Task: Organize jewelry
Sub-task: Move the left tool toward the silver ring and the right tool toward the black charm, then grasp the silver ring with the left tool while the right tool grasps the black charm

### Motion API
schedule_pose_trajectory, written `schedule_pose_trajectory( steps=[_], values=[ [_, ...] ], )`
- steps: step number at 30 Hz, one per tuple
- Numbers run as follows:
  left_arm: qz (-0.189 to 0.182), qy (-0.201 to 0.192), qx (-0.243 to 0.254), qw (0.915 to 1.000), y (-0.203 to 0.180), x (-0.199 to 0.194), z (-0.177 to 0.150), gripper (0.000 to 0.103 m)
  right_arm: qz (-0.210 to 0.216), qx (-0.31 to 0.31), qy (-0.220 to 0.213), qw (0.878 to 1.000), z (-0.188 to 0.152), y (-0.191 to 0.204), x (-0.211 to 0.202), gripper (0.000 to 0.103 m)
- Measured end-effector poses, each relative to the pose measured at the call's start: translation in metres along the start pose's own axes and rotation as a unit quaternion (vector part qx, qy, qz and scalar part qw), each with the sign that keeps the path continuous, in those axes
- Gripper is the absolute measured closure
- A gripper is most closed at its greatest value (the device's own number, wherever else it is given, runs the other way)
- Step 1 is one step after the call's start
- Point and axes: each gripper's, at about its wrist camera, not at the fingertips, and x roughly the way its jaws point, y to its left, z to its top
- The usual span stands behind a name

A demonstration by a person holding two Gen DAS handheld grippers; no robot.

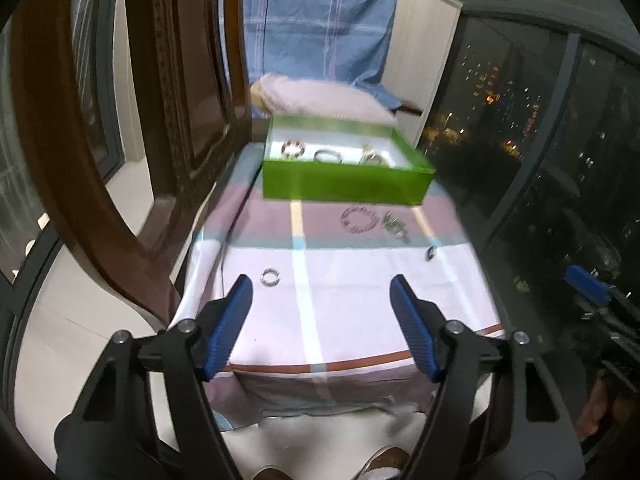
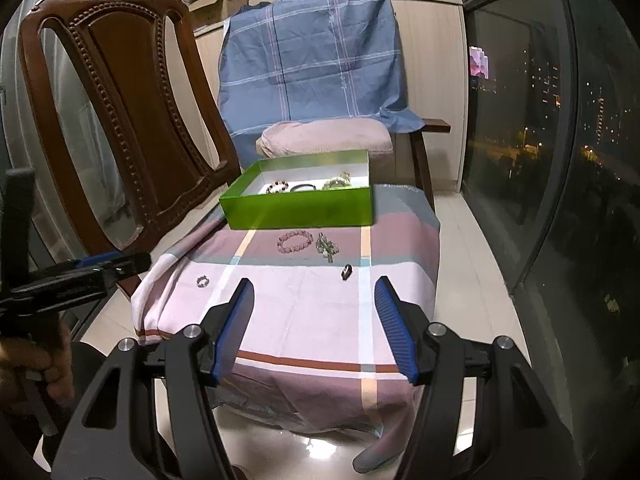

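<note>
A green box [image 1: 344, 186] [image 2: 300, 208] stands at the far end of a cloth-covered table and holds several bracelets. On the cloth in front of it lie a pink bead bracelet [image 1: 359, 219] [image 2: 295, 240], a silver-green chain piece [image 1: 395, 225] [image 2: 327, 248], a small dark ring [image 1: 430, 254] [image 2: 346, 272] and a silver ring [image 1: 270, 278] [image 2: 203, 281]. My left gripper [image 1: 322, 304] is open and empty above the near edge, the silver ring just beyond its left finger. My right gripper [image 2: 314, 304] is open and empty, short of the dark ring.
A carved wooden chair [image 2: 120, 120] stands close on the left of the table. A chair draped in blue cloth [image 2: 316, 64] with a pink cushion [image 2: 328, 138] stands behind the box. Dark windows [image 2: 560, 140] run along the right. The table's front edge [image 2: 320, 364] is near.
</note>
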Motion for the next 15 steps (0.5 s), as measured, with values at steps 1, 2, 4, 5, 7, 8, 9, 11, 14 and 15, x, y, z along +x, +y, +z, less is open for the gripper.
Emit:
schedule_pose_trajectory(
  steps=[1,2,4,5,7,8,9,11,14,15],
  values=[
    [0.001,0.009,-0.004,0.9999,0.004,0.012,-0.002,0.040,0.000,0.002,0.003,1.000,-0.002,-0.001,0.002,0.042],
    [-0.003,0.017,-0.009,0.9998,0.008,0.023,-0.004,0.042,0.000,0.003,0.007,1.000,-0.003,-0.003,0.004,0.042],
    [-0.004,0.033,-0.017,0.9993,0.017,0.048,-0.007,0.047,0.000,0.003,0.013,1.000,-0.006,-0.004,0.009,0.042],
    [-0.003,0.043,-0.019,0.9989,0.020,0.060,-0.008,0.050,-0.001,0.003,0.017,1.000,-0.008,-0.005,0.011,0.042],
    [-0.005,0.054,-0.026,0.9982,0.026,0.079,-0.008,0.056,-0.002,0.004,0.023,1.000,-0.011,-0.007,0.016,0.042],
    [-0.002,0.057,-0.026,0.9980,0.027,0.087,-0.008,0.056,-0.003,0.005,0.025,1.000,-0.012,-0.007,0.018,0.042],
    [0.003,0.061,-0.024,0.9979,0.028,0.093,-0.008,0.059,-0.005,0.005,0.027,1.000,-0.014,-0.008,0.020,0.042],
    [0.009,0.065,-0.020,0.9976,0.029,0.107,-0.009,0.059,-0.007,0.006,0.031,0.999,-0.017,-0.011,0.025,0.042],
    [0.020,0.074,-0.020,0.9968,0.032,0.124,-0.010,0.060,-0.010,0.008,0.036,0.999,-0.019,-0.015,0.035,0.042],
    [0.023,0.077,-0.018,0.9966,0.032,0.129,-0.011,0.061,-0.011,0.008,0.037,0.999,-0.020,-0.015,0.038,0.042]
  ],
)
